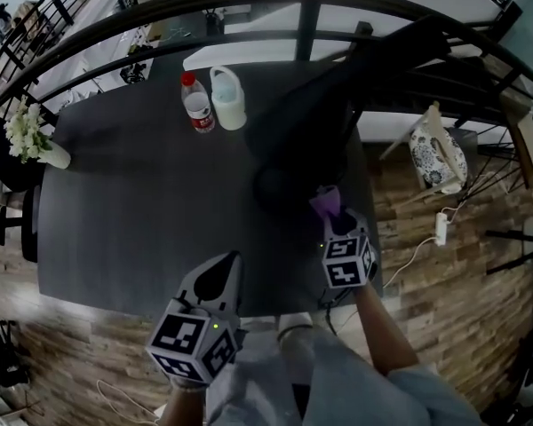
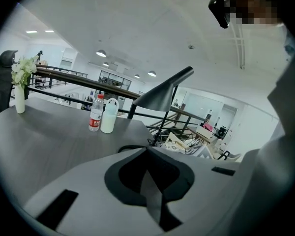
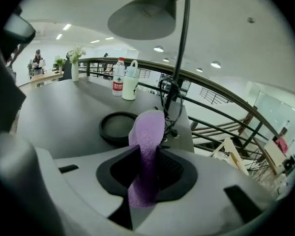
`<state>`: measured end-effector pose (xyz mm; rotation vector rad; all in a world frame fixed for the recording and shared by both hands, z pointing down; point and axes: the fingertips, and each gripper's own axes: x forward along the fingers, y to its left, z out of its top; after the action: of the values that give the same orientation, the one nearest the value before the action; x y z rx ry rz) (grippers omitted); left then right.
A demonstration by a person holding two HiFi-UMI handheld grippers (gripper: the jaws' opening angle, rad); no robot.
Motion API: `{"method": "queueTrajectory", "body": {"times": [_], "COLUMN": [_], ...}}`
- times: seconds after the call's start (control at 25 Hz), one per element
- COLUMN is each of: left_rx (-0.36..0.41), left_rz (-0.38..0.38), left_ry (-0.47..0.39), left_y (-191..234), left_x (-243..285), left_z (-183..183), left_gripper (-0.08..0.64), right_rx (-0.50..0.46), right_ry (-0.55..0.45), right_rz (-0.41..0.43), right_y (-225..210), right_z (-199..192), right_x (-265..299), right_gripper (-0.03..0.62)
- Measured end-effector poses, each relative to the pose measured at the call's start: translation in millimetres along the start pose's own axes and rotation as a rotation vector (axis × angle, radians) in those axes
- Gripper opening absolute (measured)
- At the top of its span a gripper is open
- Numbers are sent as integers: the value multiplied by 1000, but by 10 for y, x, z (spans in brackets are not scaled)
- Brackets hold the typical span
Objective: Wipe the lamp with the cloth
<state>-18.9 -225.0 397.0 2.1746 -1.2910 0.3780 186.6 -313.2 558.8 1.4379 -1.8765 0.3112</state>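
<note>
The black lamp (image 1: pixel 324 105) stands at the table's right side, its round base (image 3: pixel 117 127) on the top and its cone shade (image 3: pixel 142 16) overhead. My right gripper (image 3: pixel 147 156) is shut on a purple cloth (image 3: pixel 146 146), whose free end sticks up out of the jaws. It sits low by the table's near right corner, just short of the base and below the shade. In the head view the cloth (image 1: pixel 327 201) shows beside the base (image 1: pixel 280 189). My left gripper (image 1: pixel 224 266) is shut and holds nothing, near the front edge; in its own view the shade (image 2: pixel 162 95) is ahead to the right.
A water bottle (image 1: pixel 196 103) and a white jug (image 1: pixel 228 98) stand at the far middle of the dark table (image 1: pixel 142 211). A vase of white flowers (image 1: pixel 31 140) is at the far left corner. A black railing (image 1: pixel 249 3) runs behind; cables (image 3: pixel 169 95) hang at the lamp stem.
</note>
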Motion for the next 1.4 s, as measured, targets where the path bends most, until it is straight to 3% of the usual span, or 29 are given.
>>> {"method": "queueTrajectory", "body": {"times": [0.4,0.88,1.4], "left_rx": [52,94,100], "left_rz": [-53,-78,-69], "left_ry": [-35,-92,-130], "left_y": [-301,-413,-373], "left_x": [60,9,-52], "left_z": [168,368,467], "left_gripper": [9,9,9], "right_rx": [108,180,159], "right_ry": [-175,-407,-454], "right_rz": [-15,78,121], "right_y": [-338,-60,139], "right_z": [291,942,1112], "right_x": [-887,-1671,-1811], "right_gripper": [87,87,86]}}
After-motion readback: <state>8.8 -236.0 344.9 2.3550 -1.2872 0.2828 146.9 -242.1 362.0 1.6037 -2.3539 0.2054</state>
